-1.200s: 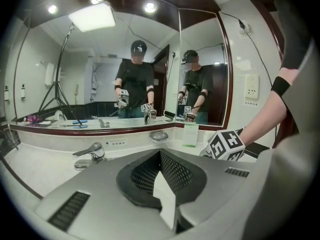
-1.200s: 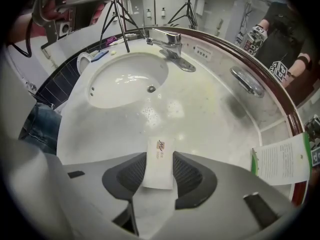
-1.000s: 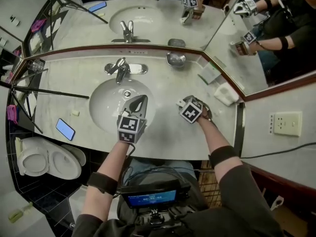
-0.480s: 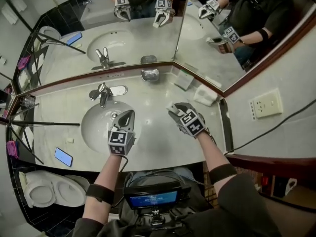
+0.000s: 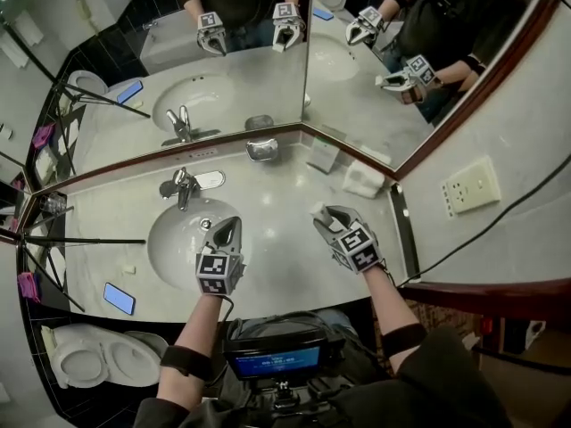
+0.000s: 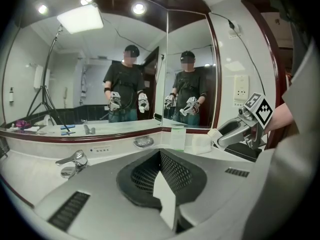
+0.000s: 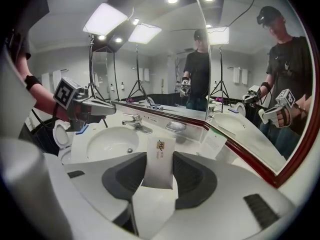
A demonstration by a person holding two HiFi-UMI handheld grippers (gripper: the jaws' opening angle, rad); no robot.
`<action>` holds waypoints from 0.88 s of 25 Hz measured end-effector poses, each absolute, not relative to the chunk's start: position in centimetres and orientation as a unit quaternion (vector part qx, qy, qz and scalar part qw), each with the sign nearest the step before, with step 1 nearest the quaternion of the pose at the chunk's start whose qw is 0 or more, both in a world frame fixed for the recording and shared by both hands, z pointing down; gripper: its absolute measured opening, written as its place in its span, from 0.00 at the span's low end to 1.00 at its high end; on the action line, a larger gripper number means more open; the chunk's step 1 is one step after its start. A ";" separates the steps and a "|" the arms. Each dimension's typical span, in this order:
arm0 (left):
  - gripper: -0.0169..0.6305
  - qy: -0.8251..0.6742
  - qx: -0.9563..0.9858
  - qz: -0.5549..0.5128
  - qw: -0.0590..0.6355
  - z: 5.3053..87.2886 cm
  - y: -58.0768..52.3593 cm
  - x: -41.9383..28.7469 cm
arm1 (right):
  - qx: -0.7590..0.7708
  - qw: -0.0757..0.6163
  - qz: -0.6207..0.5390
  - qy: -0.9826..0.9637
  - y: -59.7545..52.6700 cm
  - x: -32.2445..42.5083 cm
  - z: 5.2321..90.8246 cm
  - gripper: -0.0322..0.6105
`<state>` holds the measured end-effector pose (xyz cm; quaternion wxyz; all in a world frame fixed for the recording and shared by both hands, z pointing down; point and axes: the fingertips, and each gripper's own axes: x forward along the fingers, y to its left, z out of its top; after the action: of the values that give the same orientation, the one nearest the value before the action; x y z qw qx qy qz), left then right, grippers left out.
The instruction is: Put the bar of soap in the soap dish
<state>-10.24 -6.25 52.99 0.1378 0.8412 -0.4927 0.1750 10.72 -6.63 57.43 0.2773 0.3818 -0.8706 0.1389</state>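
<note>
Nearest the person, the right gripper [image 5: 325, 214] is closed partway on the bar of soap [image 7: 160, 161], a white wrapped packet pinched flat between the pads. Its long edge stands up out of the jaws, along the line the gripper points. The left gripper [image 5: 229, 228] hangs over the sink basin [image 5: 174, 239] with its jaws fully together and nothing in them.

Beyond both lies bare desk [image 5: 285, 239], then the soap dish [image 5: 262, 150], a small metal oval set against the foot of the mirror. It sits just right of the faucet [image 5: 183, 185] and left of a standing card [image 5: 323, 154]. In the head view, the dish lies ahead of the right gripper and off to its left. In the right gripper view it shows just above the bar, slightly right of centre. Neither gripper is plainly the nearer, but only the right one carries the soap. The dish's long axis runs along the mirror, so the bar probably needs laying down flat across that line.
</note>
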 end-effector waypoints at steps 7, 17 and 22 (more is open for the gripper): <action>0.03 -0.496 0.840 0.174 0.139 53.5 -8.1 -9.5 | 0.338 0.334 0.075 -0.877 -9.9 7.6 56.6 0.33; 0.03 -0.491 0.839 0.184 0.144 56.6 -14.7 -8.1 | 0.272 0.415 -0.024 -0.868 -20.5 0.4 59.4 0.33; 0.03 -0.504 0.831 0.182 0.153 58.5 -18.1 -8.8 | 0.255 0.444 -0.040 -0.858 -25.4 -2.4 61.7 0.33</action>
<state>-8.80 -18.12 58.53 0.1527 0.8305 -0.5037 0.1822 -2.44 -25.38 61.70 0.4438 0.2550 -0.8581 -0.0397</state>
